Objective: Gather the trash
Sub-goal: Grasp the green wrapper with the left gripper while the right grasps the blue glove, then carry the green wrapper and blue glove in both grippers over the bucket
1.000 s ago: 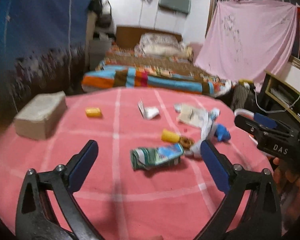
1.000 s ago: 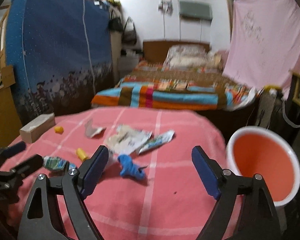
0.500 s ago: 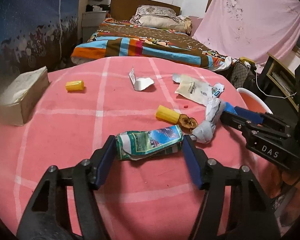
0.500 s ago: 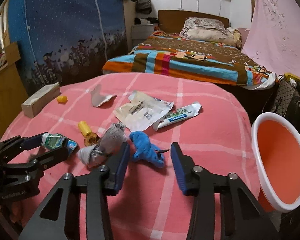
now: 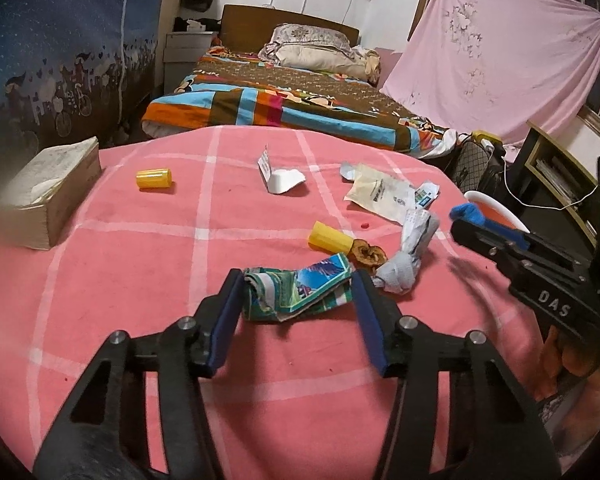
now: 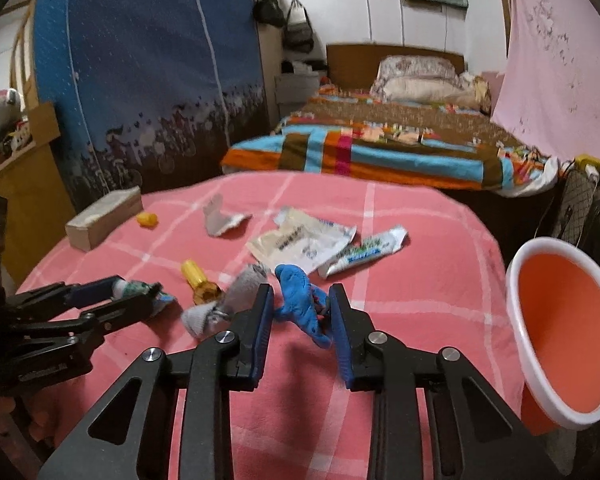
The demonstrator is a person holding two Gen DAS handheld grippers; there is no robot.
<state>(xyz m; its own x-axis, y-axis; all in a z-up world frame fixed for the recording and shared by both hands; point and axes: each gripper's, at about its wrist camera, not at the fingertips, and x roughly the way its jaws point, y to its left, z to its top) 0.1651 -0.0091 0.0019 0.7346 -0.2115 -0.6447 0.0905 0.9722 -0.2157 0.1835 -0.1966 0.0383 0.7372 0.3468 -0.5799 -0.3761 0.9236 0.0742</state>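
Trash lies on a pink checked tablecloth (image 5: 140, 280). My left gripper (image 5: 298, 290) is shut on a crumpled green and blue wrapper (image 5: 300, 286), both pads touching its ends; it also shows in the right wrist view (image 6: 112, 300). My right gripper (image 6: 302, 308) is shut on a crumpled blue glove (image 6: 300, 304), lifted a little; it also shows in the left wrist view (image 5: 480, 224). An orange bin with a white rim (image 6: 564, 332) stands off the table's right edge.
On the cloth lie a grey crumpled wad (image 5: 404, 264), a yellow cap with a brown scrap (image 5: 332, 238), another yellow cap (image 5: 154, 179), white folded paper (image 5: 280, 176), a beige pouch (image 5: 380, 194), a toothpaste tube (image 6: 364, 256) and a tissue box (image 5: 48, 196). A bed stands behind.
Both grippers have closed from wide open: the left onto the wrapper, the right onto the blue glove, which now sits slightly raised.
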